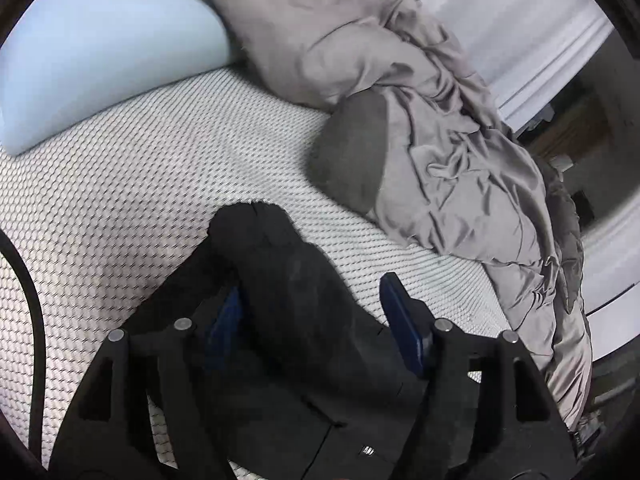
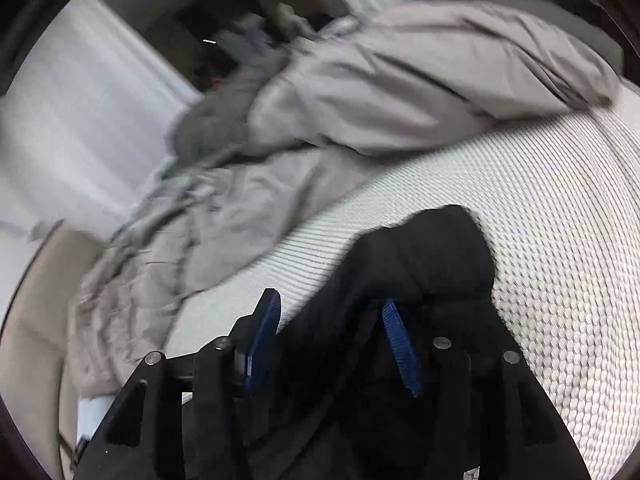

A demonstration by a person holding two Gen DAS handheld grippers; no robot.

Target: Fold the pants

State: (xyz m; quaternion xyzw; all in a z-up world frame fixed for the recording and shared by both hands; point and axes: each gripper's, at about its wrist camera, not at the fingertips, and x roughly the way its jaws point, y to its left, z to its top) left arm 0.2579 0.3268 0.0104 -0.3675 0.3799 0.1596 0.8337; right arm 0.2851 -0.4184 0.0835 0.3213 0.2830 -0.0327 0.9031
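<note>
Pants [image 1: 304,320], black, lie in the lower middle of both views on the white textured mattress [image 1: 140,168], bunched between the blue pads of each gripper. In the left wrist view the left gripper [image 1: 310,312] stands spread, its right pad clear of the cloth; whether the left pad touches I cannot tell. In the right wrist view the right gripper [image 2: 332,332] is also parted, with the dark cloth draped over the right pad and its left pad bare over the mattress. Open mattress runs to the left and centre of the left view. A rumpled grey duvet [image 1: 460,168] crowds the right side there, toward the bed edge. Only the left view shows a grey pillow [image 1: 296,24] and pale blue bolster [image 1: 100,60] at the top. Motion blur blurs the right view.
</note>
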